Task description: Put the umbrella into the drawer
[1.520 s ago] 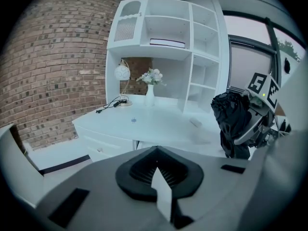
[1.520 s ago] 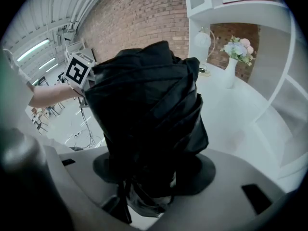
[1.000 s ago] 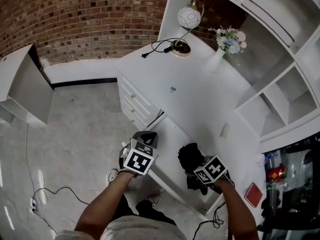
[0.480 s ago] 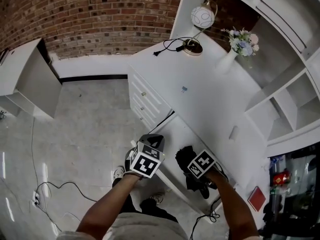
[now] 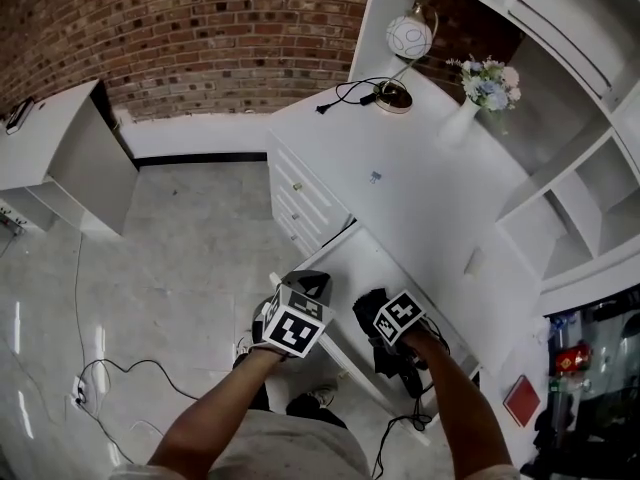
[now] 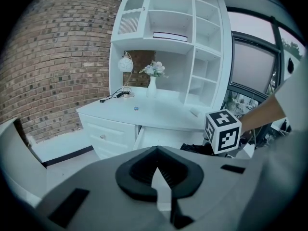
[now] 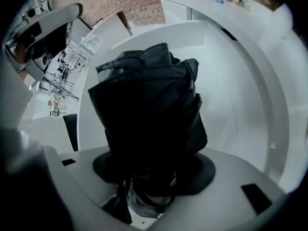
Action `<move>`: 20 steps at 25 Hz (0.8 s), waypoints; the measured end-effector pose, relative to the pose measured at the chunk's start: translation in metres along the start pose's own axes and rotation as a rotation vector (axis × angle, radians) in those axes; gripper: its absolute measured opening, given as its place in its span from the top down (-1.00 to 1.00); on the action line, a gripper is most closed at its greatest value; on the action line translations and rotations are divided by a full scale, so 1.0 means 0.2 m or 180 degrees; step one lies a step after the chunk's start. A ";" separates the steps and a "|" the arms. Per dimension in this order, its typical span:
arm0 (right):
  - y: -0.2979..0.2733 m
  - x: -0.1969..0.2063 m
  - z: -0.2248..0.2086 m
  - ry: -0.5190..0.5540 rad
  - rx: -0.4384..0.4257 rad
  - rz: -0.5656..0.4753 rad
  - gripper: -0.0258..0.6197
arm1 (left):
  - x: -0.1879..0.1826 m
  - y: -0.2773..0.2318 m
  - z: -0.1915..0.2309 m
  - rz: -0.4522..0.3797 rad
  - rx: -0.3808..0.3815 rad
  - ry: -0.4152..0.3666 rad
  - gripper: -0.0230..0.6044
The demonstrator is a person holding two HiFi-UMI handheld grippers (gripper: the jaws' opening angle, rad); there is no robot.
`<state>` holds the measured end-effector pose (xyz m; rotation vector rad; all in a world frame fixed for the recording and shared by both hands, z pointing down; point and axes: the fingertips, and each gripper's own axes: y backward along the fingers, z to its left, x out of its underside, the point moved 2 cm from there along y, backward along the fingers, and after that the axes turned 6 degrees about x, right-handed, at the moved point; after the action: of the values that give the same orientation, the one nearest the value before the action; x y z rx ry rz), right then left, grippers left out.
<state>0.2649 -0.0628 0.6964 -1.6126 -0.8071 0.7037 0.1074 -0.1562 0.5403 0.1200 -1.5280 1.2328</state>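
Head view: the right gripper (image 5: 380,324) held the black umbrella (image 5: 371,308) over the open drawer (image 5: 345,261), with the left gripper (image 5: 305,286) beside it. Left gripper view: its 2 jaws met, empty. Right gripper view (the only one showing the grip): the jaws clamped the umbrella (image 7: 144,109), with the drawer's white floor (image 7: 226,100) ahead.

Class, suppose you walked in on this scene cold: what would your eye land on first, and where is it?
The black folded umbrella stands out most, clamped in the right gripper over the open white drawer. Next comes the red brick wall behind the white desk, where a globe lamp and a vase of flowers stand at the back.
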 end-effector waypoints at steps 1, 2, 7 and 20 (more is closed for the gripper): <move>0.00 0.00 -0.01 -0.0027 0.0013 -0.0004 0.15 | 0.00 0.00 0.00 0.0005 -0.0010 -0.0008 0.95; -0.01 -0.01 -0.02 -0.0056 0.0029 -0.0005 0.15 | 0.00 0.01 -0.01 0.0007 -0.0021 -0.0015 0.95; -0.06 -0.01 -0.07 -0.0170 0.0118 -0.0085 0.15 | -0.04 -0.02 -0.04 -0.0020 -0.0040 -0.0079 0.95; -0.15 -0.03 -0.08 -0.0326 0.0252 -0.0190 0.15 | 0.05 -0.03 -0.10 0.0131 0.0122 -0.0130 0.95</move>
<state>0.2708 -0.0735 0.7285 -1.4851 -0.8872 0.7712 0.1214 -0.1401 0.5486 0.1401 -1.5492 1.2998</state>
